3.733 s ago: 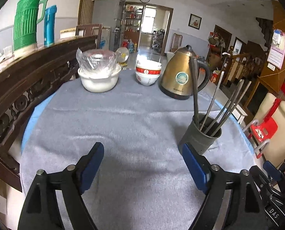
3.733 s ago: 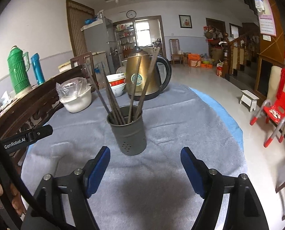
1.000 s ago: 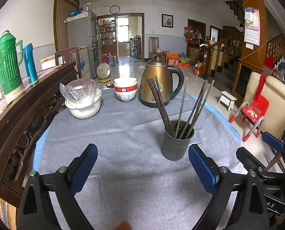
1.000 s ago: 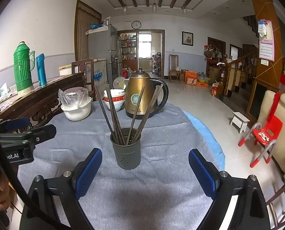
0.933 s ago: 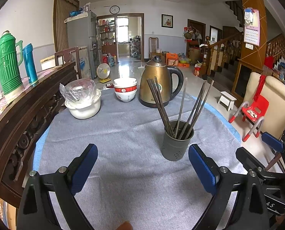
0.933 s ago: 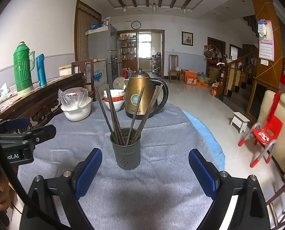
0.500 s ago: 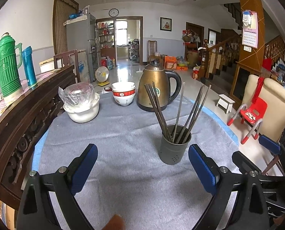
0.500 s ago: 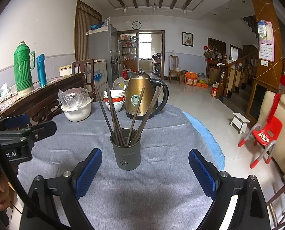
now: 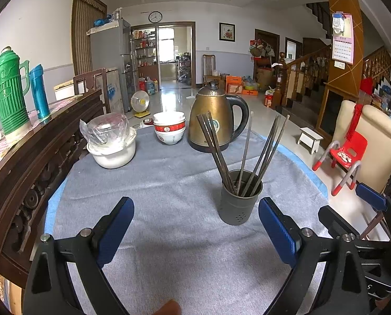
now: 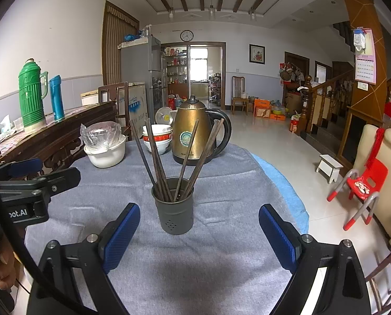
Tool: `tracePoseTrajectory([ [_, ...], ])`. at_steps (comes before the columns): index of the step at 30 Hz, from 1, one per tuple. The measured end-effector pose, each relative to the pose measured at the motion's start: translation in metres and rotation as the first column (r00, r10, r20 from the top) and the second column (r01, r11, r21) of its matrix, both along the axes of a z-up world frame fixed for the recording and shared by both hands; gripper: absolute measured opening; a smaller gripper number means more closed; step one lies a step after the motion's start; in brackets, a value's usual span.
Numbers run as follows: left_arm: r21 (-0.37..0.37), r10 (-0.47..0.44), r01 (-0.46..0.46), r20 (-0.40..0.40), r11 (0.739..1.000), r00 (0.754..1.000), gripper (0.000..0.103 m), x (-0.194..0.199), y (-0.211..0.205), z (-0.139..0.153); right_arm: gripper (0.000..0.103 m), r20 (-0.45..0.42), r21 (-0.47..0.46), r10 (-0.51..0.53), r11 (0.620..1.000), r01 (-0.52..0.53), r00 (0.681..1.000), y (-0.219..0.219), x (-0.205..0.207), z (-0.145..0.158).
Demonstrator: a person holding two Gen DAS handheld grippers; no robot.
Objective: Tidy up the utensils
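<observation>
A dark grey utensil cup (image 9: 238, 201) (image 10: 173, 210) stands upright on the grey tablecloth (image 9: 169, 189) (image 10: 221, 262). Several dark chopsticks (image 9: 244, 155) (image 10: 169, 157) lean out of it in different directions. My left gripper (image 9: 195, 232) is open and empty, held back from the cup, which lies ahead and slightly right. My right gripper (image 10: 198, 233) is also open and empty, with the cup ahead between its blue pads (image 10: 120, 237). The left gripper's black body (image 10: 32, 183) shows at the left of the right wrist view.
At the table's far side stand a brass kettle (image 9: 216, 122) (image 10: 195, 134), stacked red-and-white bowls (image 9: 169, 128) (image 10: 157, 137) and a plastic-covered white bowl (image 9: 111, 141) (image 10: 104, 144). A carved wooden sideboard (image 9: 32, 157) with a green thermos (image 9: 9, 97) runs along the left.
Both grippers have drawn back and risen from the cup since the oldest frames. Over the last second the left view drifted slightly; the cup and chopsticks stay put.
</observation>
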State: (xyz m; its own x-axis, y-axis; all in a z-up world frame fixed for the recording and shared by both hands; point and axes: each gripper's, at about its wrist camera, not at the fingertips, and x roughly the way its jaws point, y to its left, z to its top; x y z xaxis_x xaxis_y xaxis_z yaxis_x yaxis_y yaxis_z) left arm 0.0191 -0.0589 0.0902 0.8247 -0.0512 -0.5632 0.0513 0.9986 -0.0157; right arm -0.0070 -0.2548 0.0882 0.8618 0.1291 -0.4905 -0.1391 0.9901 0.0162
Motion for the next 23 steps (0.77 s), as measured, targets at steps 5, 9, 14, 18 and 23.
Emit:
tracePoseTrajectory([
  [5,0.002,-0.002,0.002,0.001,1.0,1.0,0.096,0.0005,-0.0007,0.0,0.094,0.0,0.001,0.0,1.0,0.0,1.0,0.0002,0.0001,0.0002],
  [9,0.002,-0.007,0.007,-0.009,1.0,1.0,0.096,0.0028,-0.0005,-0.0002,0.094,-0.001,0.001,0.0,1.0,0.0,1.0,0.0,0.0003,-0.0002],
  [14,0.002,-0.014,0.014,-0.017,1.0,1.0,0.096,0.0049,-0.0018,-0.0007,0.094,-0.004,0.004,0.0,1.0,0.0,1.0,0.0001,0.0008,0.0008],
  [18,-0.001,-0.02,0.02,-0.01,1.0,1.0,0.096,0.0035,-0.004,0.0,0.094,-0.004,0.004,0.001,1.0,-0.001,1.0,-0.0001,0.0009,0.0003],
  [23,-0.005,-0.025,0.025,-0.01,1.0,1.0,0.096,0.0031,-0.0055,0.0002,0.094,-0.006,0.005,0.001,1.0,-0.001,1.0,-0.0001,0.0015,0.0003],
])
